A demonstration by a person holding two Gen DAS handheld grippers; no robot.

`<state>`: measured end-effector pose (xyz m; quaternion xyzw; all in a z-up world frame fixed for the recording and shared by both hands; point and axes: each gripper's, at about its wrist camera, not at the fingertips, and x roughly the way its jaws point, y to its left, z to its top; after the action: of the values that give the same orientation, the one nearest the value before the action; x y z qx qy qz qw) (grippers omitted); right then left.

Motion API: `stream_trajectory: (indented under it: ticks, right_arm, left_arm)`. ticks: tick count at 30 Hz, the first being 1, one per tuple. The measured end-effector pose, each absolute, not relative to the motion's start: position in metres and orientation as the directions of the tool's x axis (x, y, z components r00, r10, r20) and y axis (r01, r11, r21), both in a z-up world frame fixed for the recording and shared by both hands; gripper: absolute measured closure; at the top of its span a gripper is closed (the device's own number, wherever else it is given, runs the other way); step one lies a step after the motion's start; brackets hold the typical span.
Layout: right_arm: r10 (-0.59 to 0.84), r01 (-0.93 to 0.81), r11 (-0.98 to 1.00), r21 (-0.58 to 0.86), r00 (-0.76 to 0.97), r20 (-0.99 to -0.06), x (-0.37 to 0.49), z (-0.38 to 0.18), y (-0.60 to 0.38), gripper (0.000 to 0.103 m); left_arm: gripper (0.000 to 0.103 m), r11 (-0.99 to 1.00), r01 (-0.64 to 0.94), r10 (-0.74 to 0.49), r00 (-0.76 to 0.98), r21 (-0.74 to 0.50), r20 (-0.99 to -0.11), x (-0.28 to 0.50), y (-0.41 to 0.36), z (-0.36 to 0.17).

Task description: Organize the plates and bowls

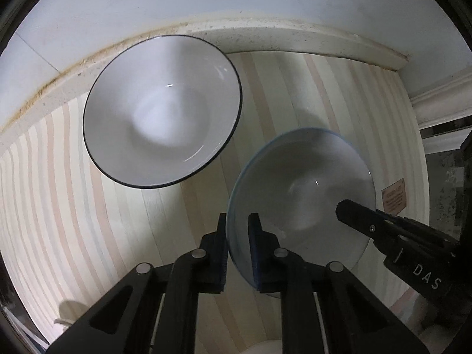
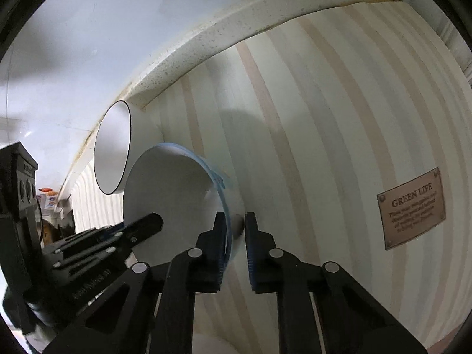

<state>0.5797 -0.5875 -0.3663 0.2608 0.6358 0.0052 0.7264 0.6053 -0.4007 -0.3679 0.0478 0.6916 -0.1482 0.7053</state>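
Note:
A white bowl with a blue rim (image 1: 301, 188) is held between both grippers above the striped mat (image 1: 59, 194). My left gripper (image 1: 237, 236) is shut on its near-left rim. My right gripper (image 2: 234, 233) is shut on its opposite rim; one of its fingers shows in the left wrist view (image 1: 362, 215). The same bowl shows in the right wrist view (image 2: 171, 194). A larger white bowl with a black rim (image 1: 162, 112) stands on the mat near the back ledge, apart from the held bowl; it also shows in the right wrist view (image 2: 113, 150).
A speckled cream ledge (image 1: 265, 38) and a pale wall run behind the mat. A brown "GREEN LIFE" label (image 2: 411, 209) sits on the mat to the right. Dark clutter (image 2: 56, 215) lies at the far left of the right wrist view.

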Motion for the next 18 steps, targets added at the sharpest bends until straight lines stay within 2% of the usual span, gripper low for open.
stream_trajectory:
  ticks: [7, 18]
  right_arm:
    - [0.304, 0.305, 0.886, 0.35, 0.188, -0.934, 0.581, -0.361, -0.579, 0.091]
    - [0.293, 0.258, 0.901, 0.35, 0.234, -0.927, 0.569, -0.319, -0.572, 0.091]
  left_arm:
    - [0.092, 0.952, 0.279, -0.136, 0.011, -0.128, -0.991, 0.606, -0.404, -0.364]
    - [0.092, 0.945, 0.296, -0.165, 0.071, -0.138, -0.984, 0.589, -0.4, -0.319]
